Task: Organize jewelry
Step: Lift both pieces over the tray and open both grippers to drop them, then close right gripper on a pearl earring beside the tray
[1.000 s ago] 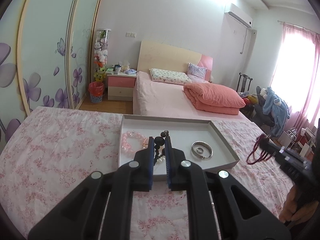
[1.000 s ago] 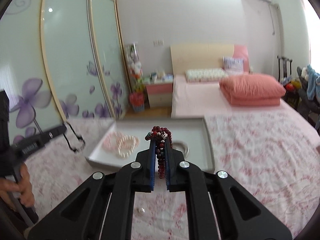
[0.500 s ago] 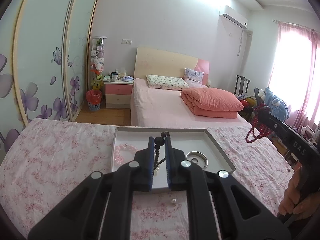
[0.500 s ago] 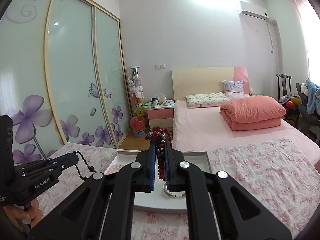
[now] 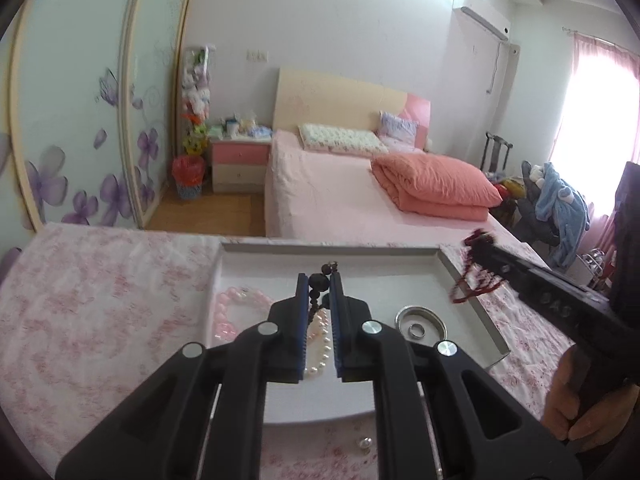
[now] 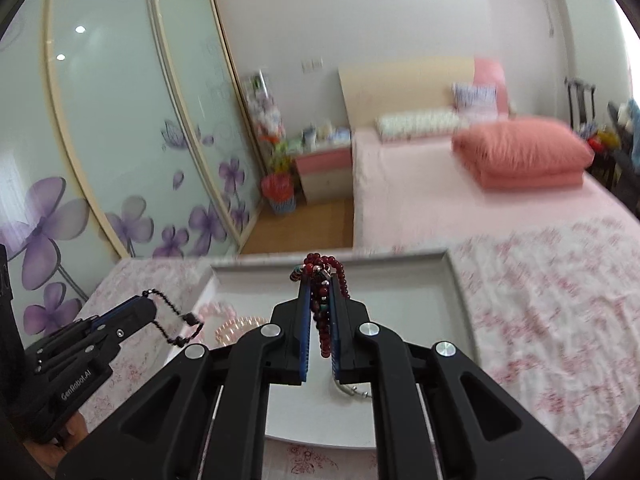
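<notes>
While the left gripper (image 5: 319,282) pinches a black bead strand (image 5: 316,294) hanging lengthwise over the white tray (image 5: 468,294), the right gripper (image 6: 319,286) clamps a looped, downward-hanging red bead necklace (image 6: 323,320). Only the left view shows the tray's silver ring (image 5: 416,329) and a loose pearl (image 5: 364,444) on the cloth.

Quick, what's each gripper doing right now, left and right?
Left gripper: shut on the black bead string.
Right gripper: shut on the dark red bead necklace.

A folded coral quilt (image 5: 436,188) lies on the pink bed (image 5: 320,196). Beside the bed stands a pink nightstand (image 5: 239,160), with a red wastebasket (image 5: 188,176) next to it. Purple flowers decorate the sliding wardrobe doors (image 6: 120,120).
</notes>
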`<act>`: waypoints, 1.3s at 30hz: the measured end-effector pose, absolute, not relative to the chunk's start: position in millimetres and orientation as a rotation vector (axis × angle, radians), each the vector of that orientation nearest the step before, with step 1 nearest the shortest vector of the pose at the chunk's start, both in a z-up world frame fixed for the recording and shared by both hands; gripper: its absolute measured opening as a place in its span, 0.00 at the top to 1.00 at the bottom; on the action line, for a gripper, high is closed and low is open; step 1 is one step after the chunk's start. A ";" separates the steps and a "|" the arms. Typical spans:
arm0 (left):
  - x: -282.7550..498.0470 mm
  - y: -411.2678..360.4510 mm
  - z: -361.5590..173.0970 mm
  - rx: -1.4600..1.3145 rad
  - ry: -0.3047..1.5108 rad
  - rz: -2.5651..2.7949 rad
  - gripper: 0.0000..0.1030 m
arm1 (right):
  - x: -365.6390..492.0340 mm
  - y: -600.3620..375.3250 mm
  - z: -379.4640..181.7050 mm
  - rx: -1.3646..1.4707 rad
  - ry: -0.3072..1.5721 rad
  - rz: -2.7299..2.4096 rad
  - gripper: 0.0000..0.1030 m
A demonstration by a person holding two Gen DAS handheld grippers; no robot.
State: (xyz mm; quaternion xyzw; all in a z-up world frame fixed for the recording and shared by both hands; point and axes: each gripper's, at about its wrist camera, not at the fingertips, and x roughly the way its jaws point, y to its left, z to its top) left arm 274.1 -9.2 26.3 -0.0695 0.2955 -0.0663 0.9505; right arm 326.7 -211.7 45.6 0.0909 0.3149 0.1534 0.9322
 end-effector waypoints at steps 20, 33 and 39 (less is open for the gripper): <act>251.0 28.9 -0.5 -0.213 0.663 -0.094 0.68 | 283.0 -238.5 17.4 0.176 0.715 0.308 0.60; 200.5 35.9 -44.6 -0.089 0.801 -0.034 0.51 | 201.7 -194.9 -32.2 -0.018 0.895 0.459 0.60; 192.8 33.8 -50.6 -0.079 0.816 -0.041 0.48 | 196.8 -178.1 -44.0 -0.083 0.917 0.453 0.71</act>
